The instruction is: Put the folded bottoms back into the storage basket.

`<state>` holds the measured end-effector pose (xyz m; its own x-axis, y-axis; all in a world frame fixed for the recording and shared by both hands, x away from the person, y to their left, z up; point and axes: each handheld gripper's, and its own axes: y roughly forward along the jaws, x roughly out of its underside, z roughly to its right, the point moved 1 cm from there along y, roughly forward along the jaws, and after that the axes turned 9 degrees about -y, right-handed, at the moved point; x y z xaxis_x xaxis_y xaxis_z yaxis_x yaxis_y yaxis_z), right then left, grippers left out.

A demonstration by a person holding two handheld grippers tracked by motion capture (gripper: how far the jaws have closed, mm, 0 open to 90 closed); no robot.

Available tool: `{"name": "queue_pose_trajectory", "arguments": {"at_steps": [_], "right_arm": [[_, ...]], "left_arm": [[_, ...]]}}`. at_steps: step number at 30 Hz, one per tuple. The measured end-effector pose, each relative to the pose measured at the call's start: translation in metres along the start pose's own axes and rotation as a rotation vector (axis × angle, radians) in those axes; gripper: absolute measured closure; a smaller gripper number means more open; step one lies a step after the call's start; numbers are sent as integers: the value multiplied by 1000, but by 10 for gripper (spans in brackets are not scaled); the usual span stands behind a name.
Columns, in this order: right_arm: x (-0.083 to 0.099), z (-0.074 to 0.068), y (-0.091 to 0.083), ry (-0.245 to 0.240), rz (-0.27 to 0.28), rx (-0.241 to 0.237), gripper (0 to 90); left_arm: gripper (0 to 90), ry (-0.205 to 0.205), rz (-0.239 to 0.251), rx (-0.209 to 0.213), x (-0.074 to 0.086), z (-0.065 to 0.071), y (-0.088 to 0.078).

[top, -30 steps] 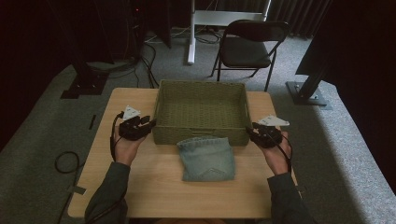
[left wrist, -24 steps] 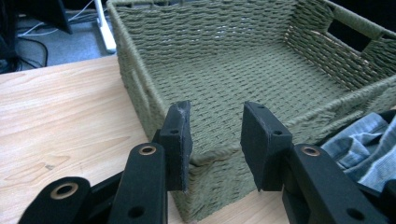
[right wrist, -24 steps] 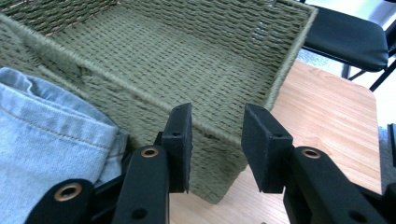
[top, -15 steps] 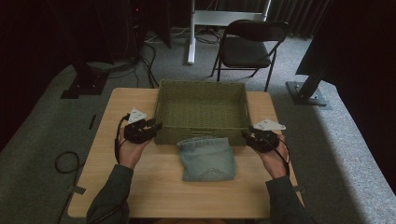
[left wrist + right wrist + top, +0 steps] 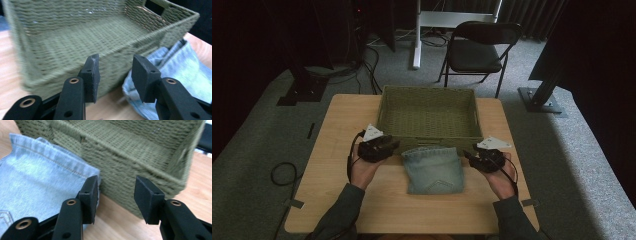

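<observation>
Folded denim (image 5: 433, 169) lay flat on the wooden table (image 5: 332, 150), far edge touching the near wall of the green woven basket (image 5: 428, 111). Sat between the two grippers: left gripper (image 5: 388, 146) just off its far left corner, right gripper (image 5: 471, 156) just off its far right corner. No cloth between either pair of jaws. Left gripper (image 5: 114, 76) jaws parted, having just been opening, aimed at the basket's near wall with the denim (image 5: 175, 75) off to the right. Right gripper (image 5: 115, 197) jaws likewise released and just been opening, framing the basket (image 5: 140, 162) wall, with the denim (image 5: 42, 182) corner behind the left pad. Basket blurred in both gripper views, its edges cut off by the frame. Denim cut off at the frame edge in both. Counted: one denim piece, one basket, two grippers, one black folding chair (image 5: 477, 50) beyond the table.
</observation>
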<state>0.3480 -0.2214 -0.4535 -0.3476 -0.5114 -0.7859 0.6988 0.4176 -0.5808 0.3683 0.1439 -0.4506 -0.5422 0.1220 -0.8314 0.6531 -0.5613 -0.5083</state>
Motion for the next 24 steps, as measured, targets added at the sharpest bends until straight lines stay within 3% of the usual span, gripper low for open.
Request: {"name": "queue_pose_trajectory", "arguments": {"at_steps": [5,13,24], "right_arm": [[7,-11,7,23,-4,-36,495],[13,-28,20,39,-25,-62,382],[19,-37,29,78,-37,-91,265]], "left_arm": [[554,-33,21,3,15,12,7],[468,-59,-20,37,34,30,23],[328,-59,-35,46,51,44,34]]}}
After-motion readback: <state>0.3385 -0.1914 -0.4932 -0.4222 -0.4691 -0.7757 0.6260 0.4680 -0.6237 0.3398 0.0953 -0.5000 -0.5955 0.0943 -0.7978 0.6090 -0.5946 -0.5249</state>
